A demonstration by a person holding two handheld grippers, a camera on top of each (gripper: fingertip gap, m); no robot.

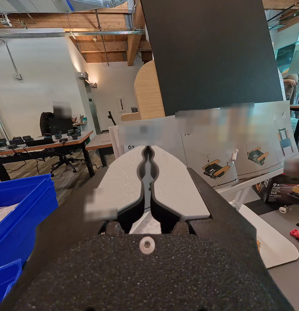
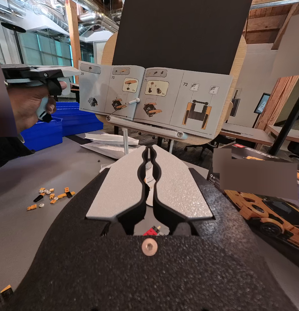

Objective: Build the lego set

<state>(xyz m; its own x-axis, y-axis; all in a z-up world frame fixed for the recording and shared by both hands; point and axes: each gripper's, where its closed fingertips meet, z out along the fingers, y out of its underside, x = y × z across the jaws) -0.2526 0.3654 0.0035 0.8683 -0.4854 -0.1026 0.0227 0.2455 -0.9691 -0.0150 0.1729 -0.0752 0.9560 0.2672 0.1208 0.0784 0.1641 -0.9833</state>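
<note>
My left gripper (image 1: 148,148) is shut and held up in the air, pointing at the left page of the open instruction booklet (image 1: 229,151). A small dark speck shows in the gap between its fingers; I cannot tell what it is. It also shows in the right wrist view (image 2: 73,69), held by a hand at the left. My right gripper (image 2: 148,148) is shut and empty, low over the grey table, facing the booklet (image 2: 155,97). Several loose orange, black and grey pieces (image 2: 52,196) lie on the table to its left. A red piece (image 2: 151,232) lies under it.
The booklet rests on a white stand (image 2: 145,127) in front of a tall black board (image 2: 179,33). The set's box (image 2: 263,215) lies at the right. Blue bins (image 2: 61,124) stand at the left, with white paper bags (image 2: 111,139) beside them. More red pieces (image 1: 298,234) lie by the stand's base. Left tips to right tips: about 30 centimetres. The red piece (image 2: 151,232) is about 15 centimetres from my right fingertips and 40 centimetres from my left.
</note>
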